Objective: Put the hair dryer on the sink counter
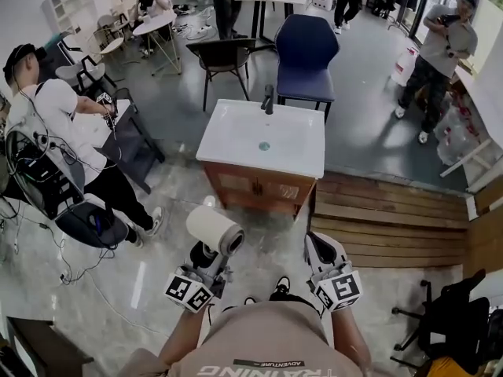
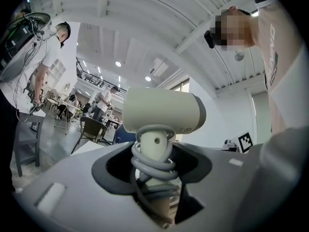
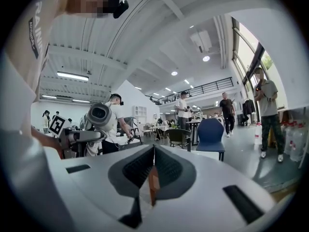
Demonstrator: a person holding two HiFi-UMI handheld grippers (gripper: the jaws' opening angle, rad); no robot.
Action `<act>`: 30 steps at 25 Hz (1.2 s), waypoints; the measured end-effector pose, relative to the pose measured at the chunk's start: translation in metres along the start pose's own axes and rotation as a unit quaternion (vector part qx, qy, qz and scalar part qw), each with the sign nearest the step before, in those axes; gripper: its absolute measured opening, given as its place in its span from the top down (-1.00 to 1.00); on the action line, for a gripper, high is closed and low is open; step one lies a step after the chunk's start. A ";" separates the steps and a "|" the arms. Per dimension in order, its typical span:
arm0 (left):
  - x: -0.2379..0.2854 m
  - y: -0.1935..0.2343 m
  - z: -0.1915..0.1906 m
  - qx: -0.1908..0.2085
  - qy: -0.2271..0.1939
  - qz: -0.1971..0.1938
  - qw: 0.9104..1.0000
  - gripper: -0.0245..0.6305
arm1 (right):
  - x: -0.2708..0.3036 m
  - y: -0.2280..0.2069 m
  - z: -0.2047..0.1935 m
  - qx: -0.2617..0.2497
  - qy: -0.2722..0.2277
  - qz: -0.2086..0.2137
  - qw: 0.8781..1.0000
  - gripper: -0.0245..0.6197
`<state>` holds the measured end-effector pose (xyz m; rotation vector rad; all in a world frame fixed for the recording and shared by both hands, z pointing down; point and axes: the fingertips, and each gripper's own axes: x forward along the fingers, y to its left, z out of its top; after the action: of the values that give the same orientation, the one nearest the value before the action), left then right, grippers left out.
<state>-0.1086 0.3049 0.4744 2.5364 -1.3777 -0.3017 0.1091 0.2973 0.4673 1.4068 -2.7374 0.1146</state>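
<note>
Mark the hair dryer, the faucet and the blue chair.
hair dryer [image 1: 212, 228], head view, side of its barrel.
faucet [image 1: 268, 100], head view, its dark upright body.
blue chair [image 1: 306, 45], head view, middle of its blue upholstery.

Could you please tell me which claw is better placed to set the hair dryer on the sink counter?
Left. The left claw is shut on the hair dryer by its handle, with the sink counter just ahead; the right claw is shut and empty.
</note>
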 end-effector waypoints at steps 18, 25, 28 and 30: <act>0.069 0.011 -0.004 -0.011 -0.017 0.085 0.996 0.22 | 0.055 -0.073 -0.015 -0.032 0.025 0.089 0.995 0.90; 0.079 0.031 0.000 -0.016 -0.016 0.079 0.997 0.22 | 0.077 -0.067 -0.012 -0.033 0.034 0.097 0.994 0.91; 0.082 0.048 0.002 -0.017 -0.014 0.073 0.997 0.22 | 0.093 -0.063 -0.012 -0.033 0.034 0.089 0.995 0.91; 0.083 0.061 0.004 -0.017 -0.012 0.068 0.997 0.22 | 0.104 -0.058 -0.010 -0.034 0.034 0.085 0.995 0.90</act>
<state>-0.1137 0.2018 0.4839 2.4044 -1.5312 -0.3288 0.0960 0.1806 0.4888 1.1306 -2.7722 0.0752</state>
